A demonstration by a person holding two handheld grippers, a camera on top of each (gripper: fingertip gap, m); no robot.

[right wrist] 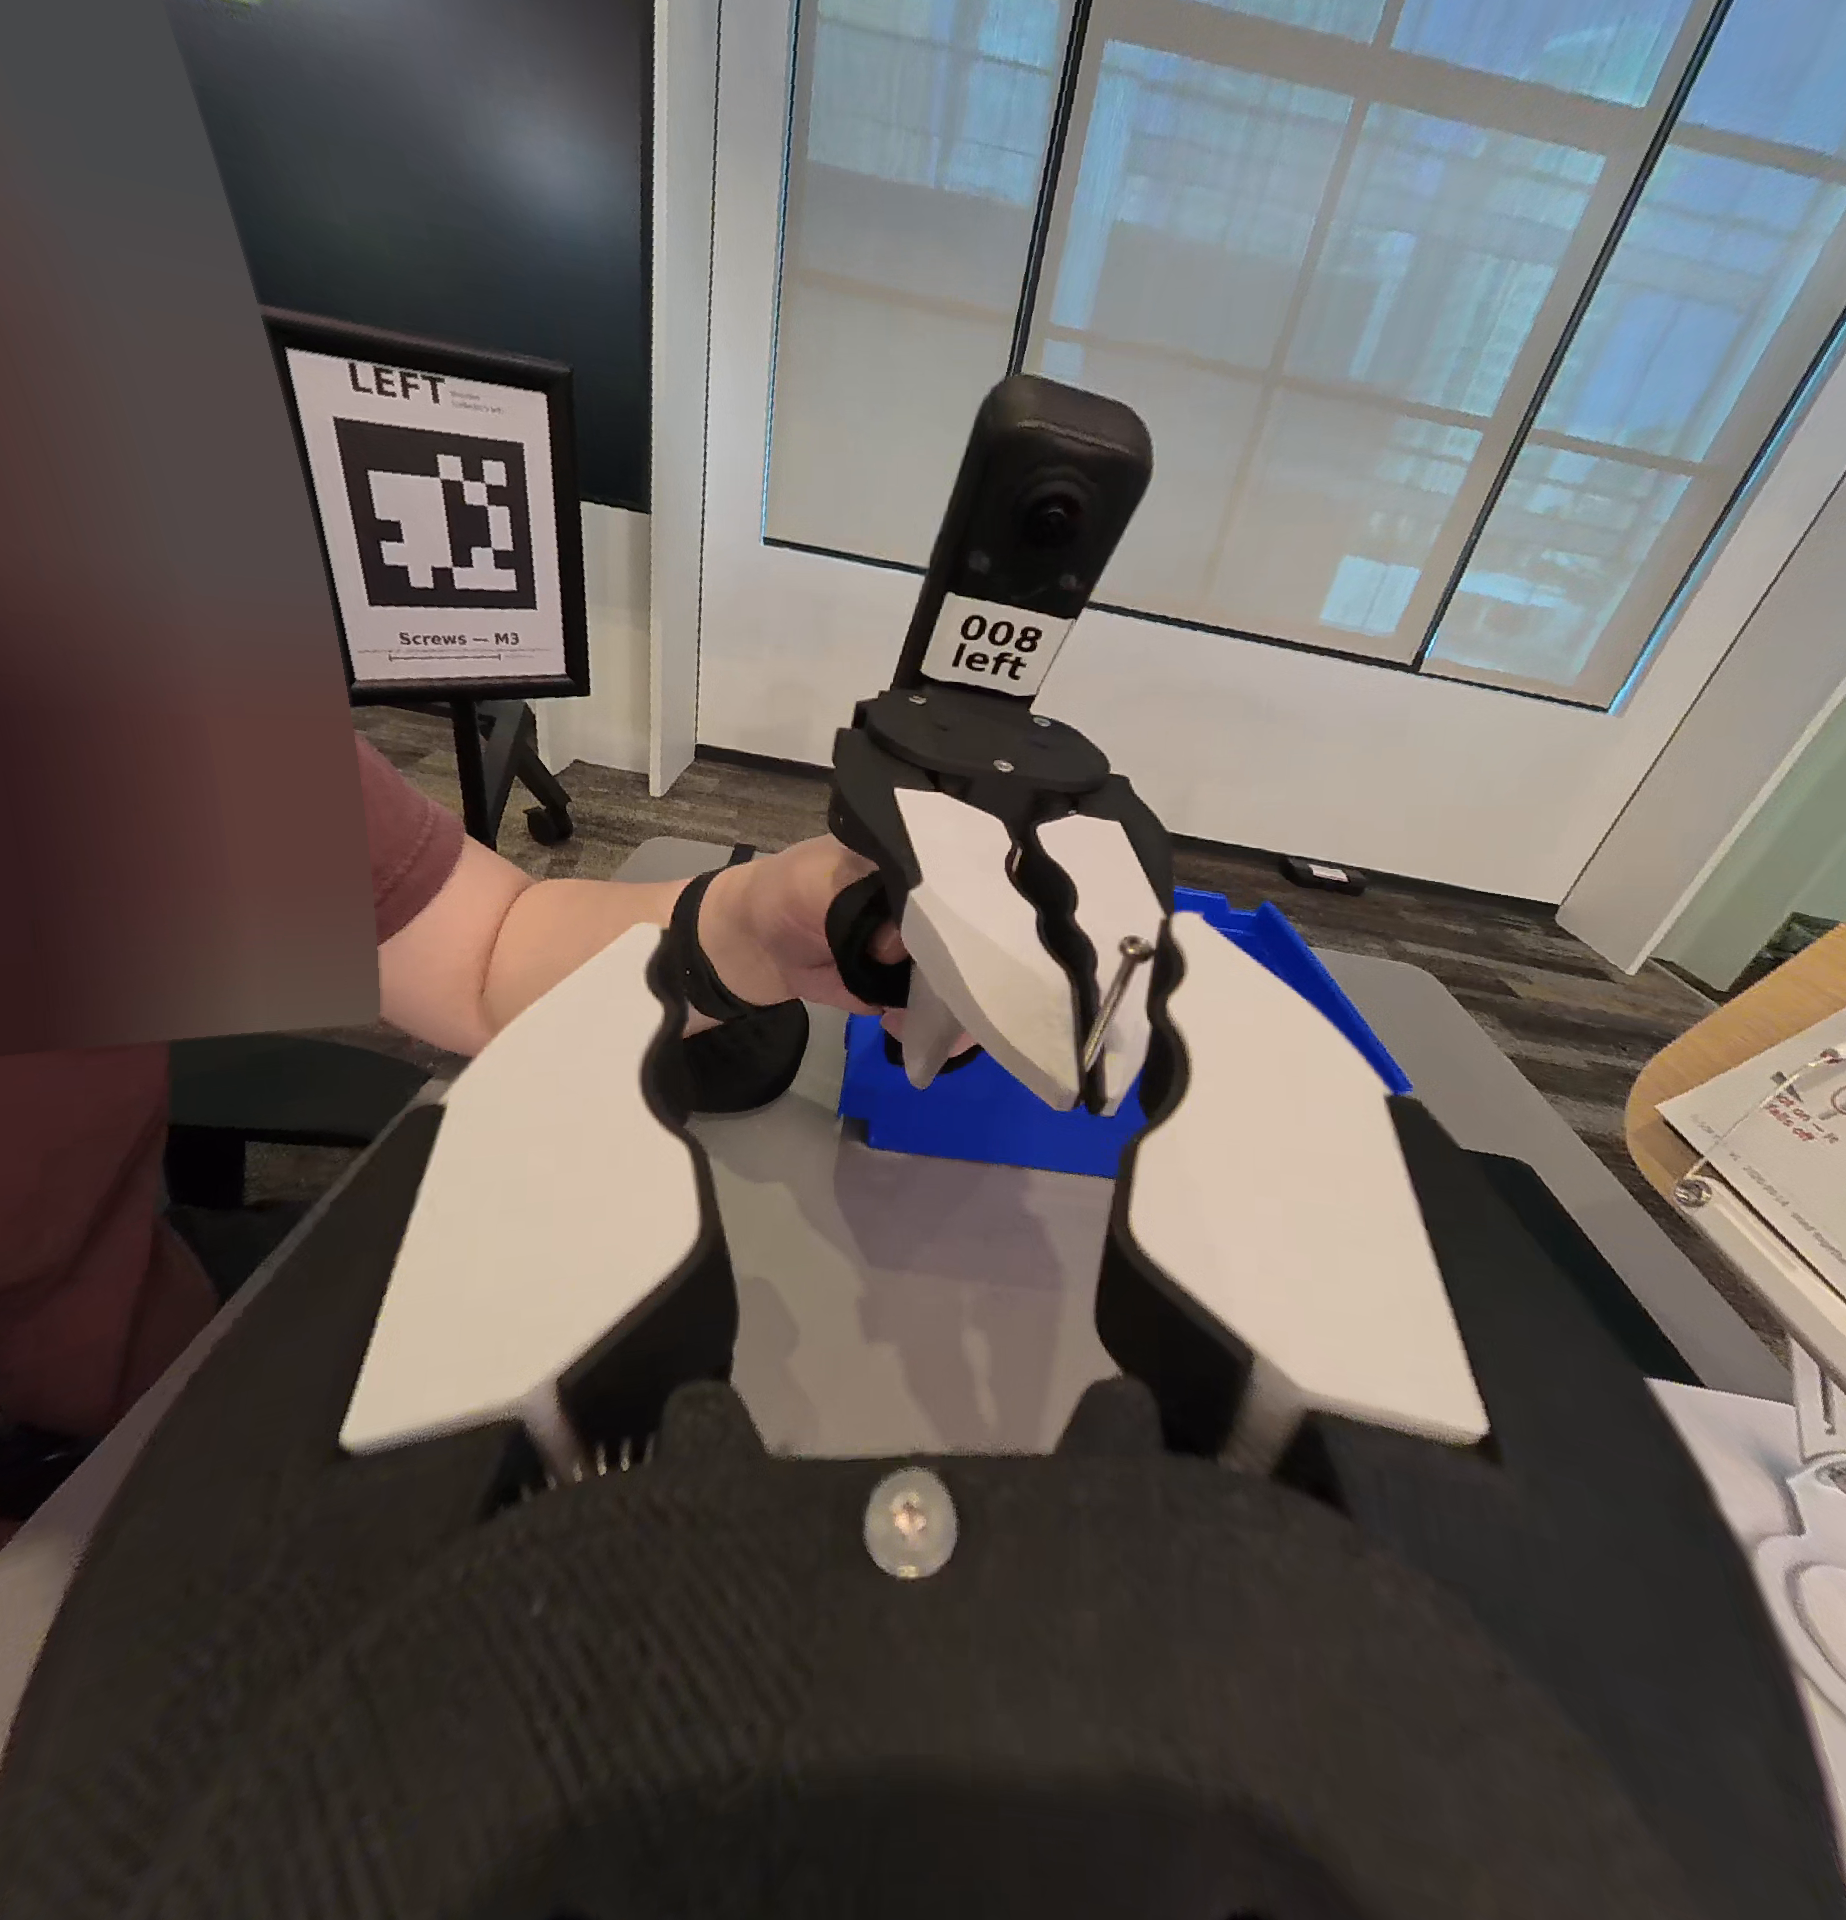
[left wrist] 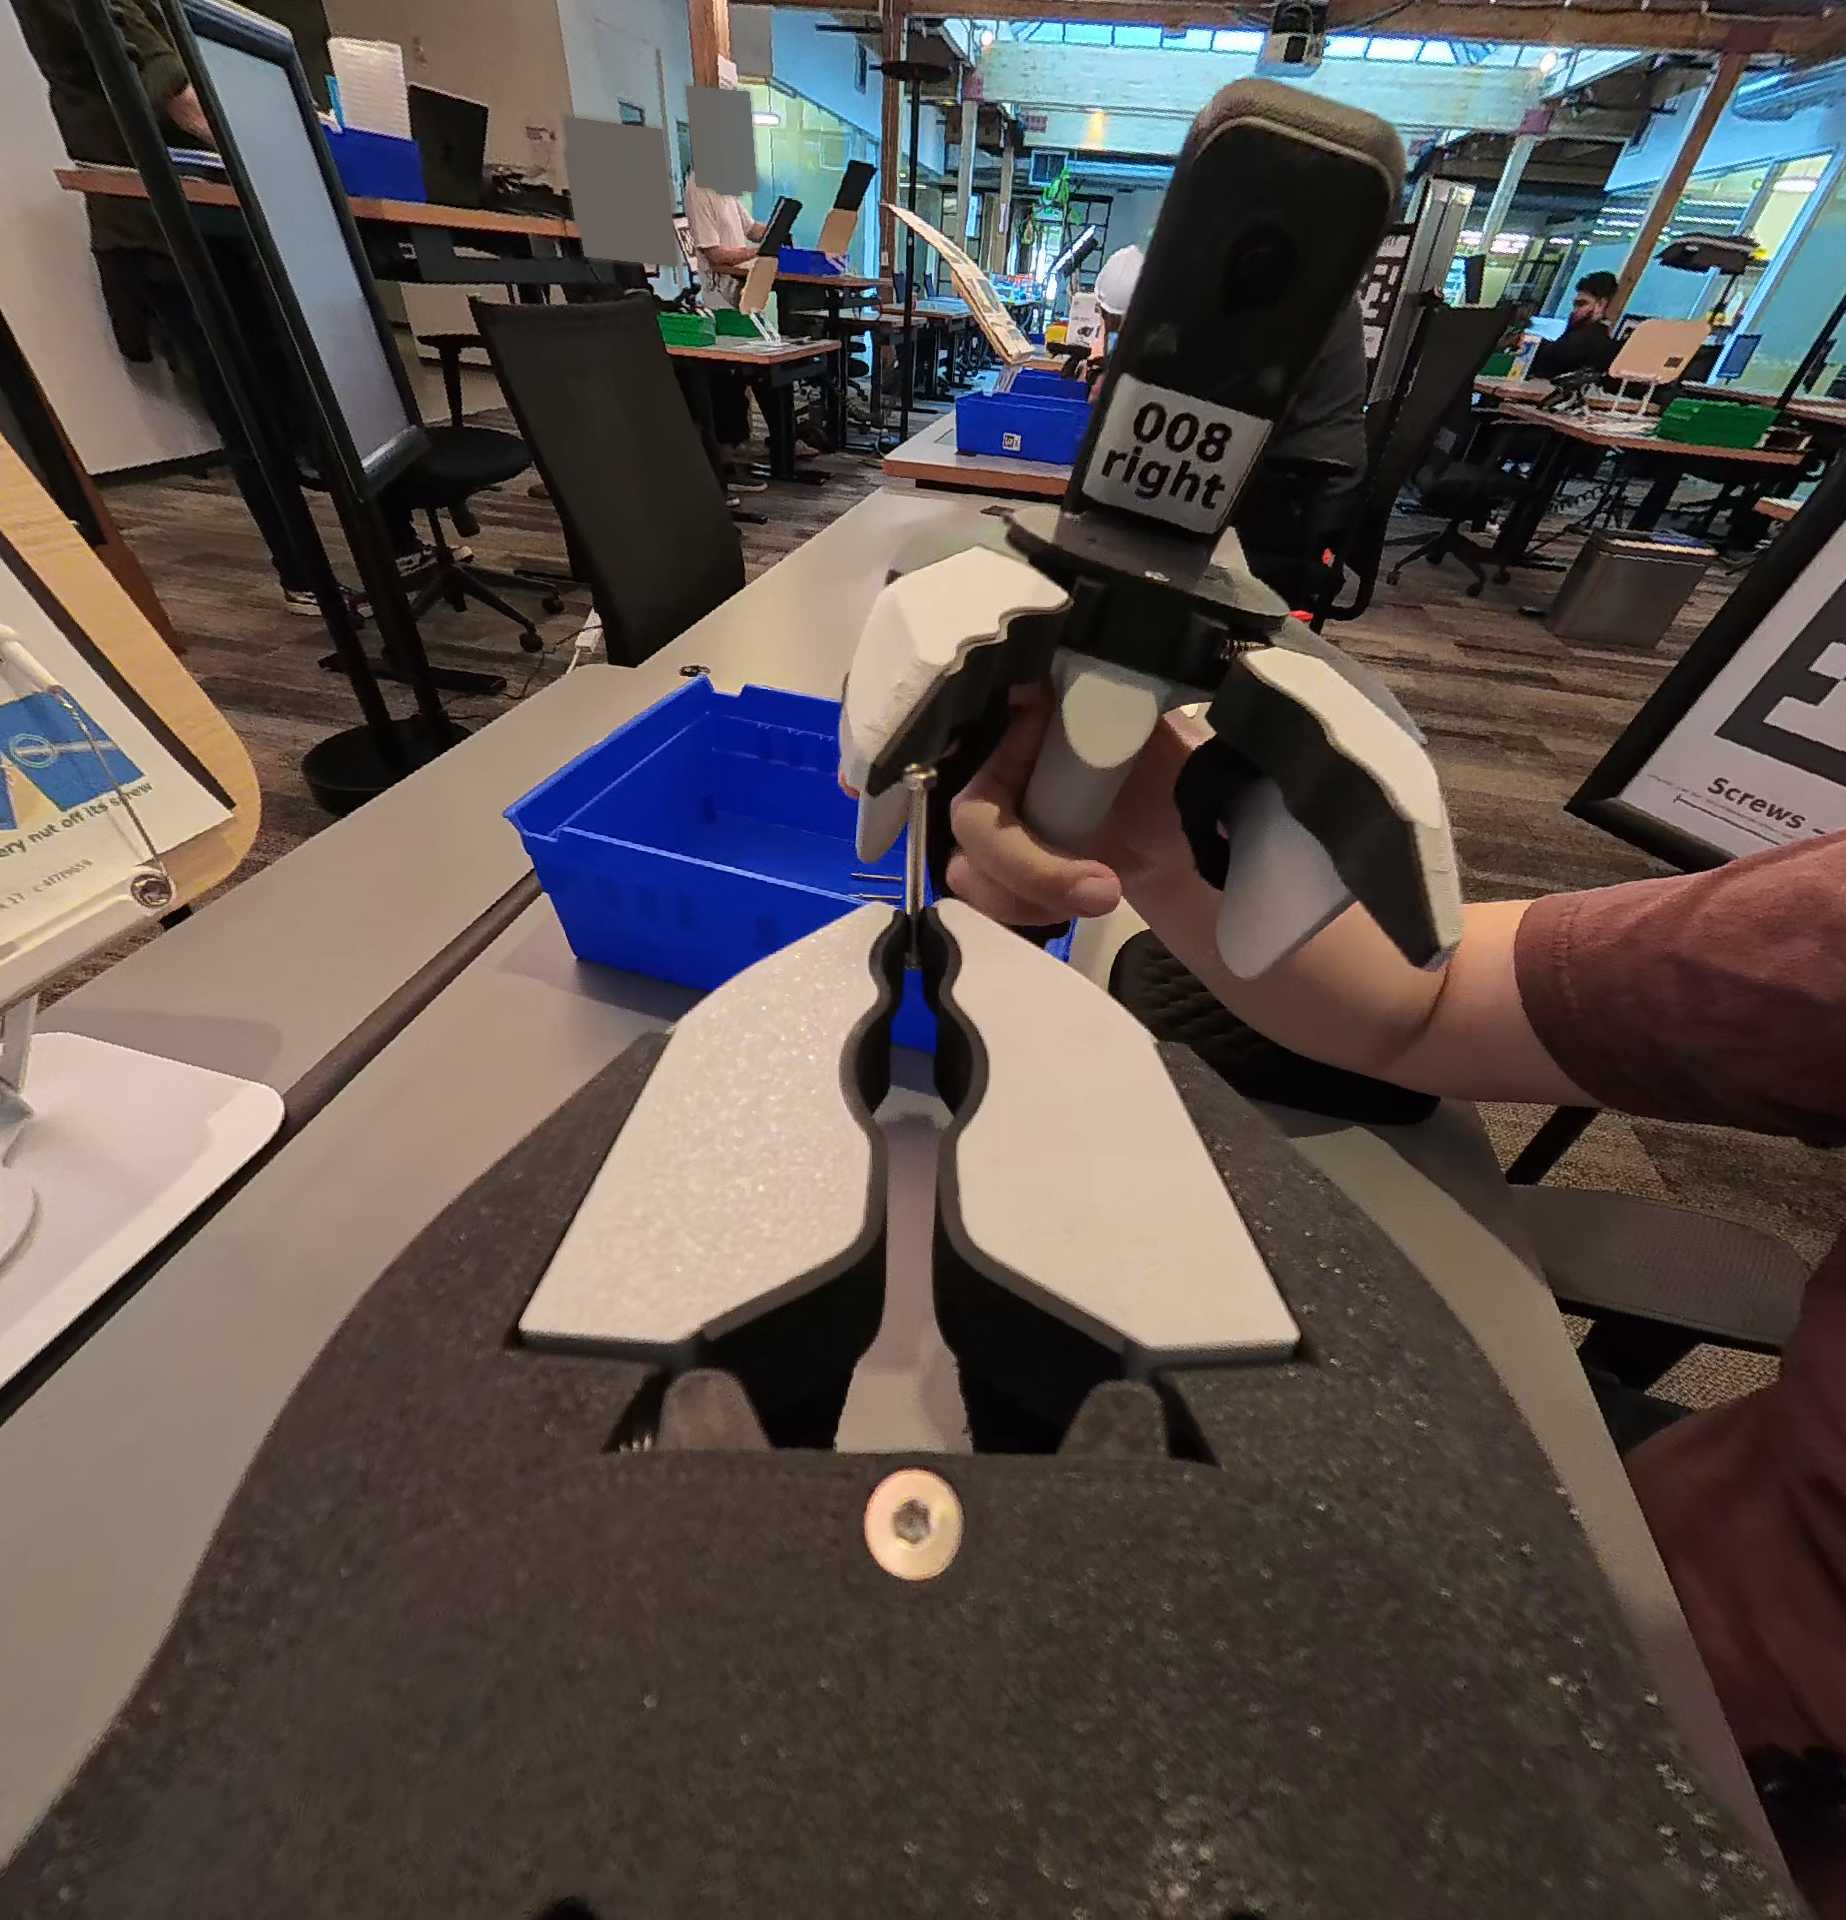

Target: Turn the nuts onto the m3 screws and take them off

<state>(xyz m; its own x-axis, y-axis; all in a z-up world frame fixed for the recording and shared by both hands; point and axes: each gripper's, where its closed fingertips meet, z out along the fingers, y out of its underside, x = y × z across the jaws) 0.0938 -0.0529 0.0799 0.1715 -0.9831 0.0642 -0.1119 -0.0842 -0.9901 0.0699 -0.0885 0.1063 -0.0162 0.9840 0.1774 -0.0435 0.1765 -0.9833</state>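
My left gripper [left wrist: 914, 925] is shut on the lower end of a thin metal screw [left wrist: 915, 842], which stands upright with its head on top. It holds the screw above the blue bin [left wrist: 690, 831]. My right gripper [left wrist: 1064, 891] faces it, wide open and empty, and one of its fingertips [left wrist: 877, 821] is right beside the screw's head. In the right wrist view, the right gripper [right wrist: 914, 966] frames the left gripper [right wrist: 1083, 1091] and the screw [right wrist: 1114, 1008], which lies near its right finger. I cannot make out a nut on the screw.
A few loose screws [left wrist: 875, 885] lie in the blue bin, which also shows in the right wrist view [right wrist: 1303, 997]. The bin stands on a grey table [left wrist: 275, 935]. A card stand [left wrist: 57, 810] is at the left, and framed marker signs [right wrist: 451, 520] stand on either side. The grippers' ends are close to 4 cm from one another.
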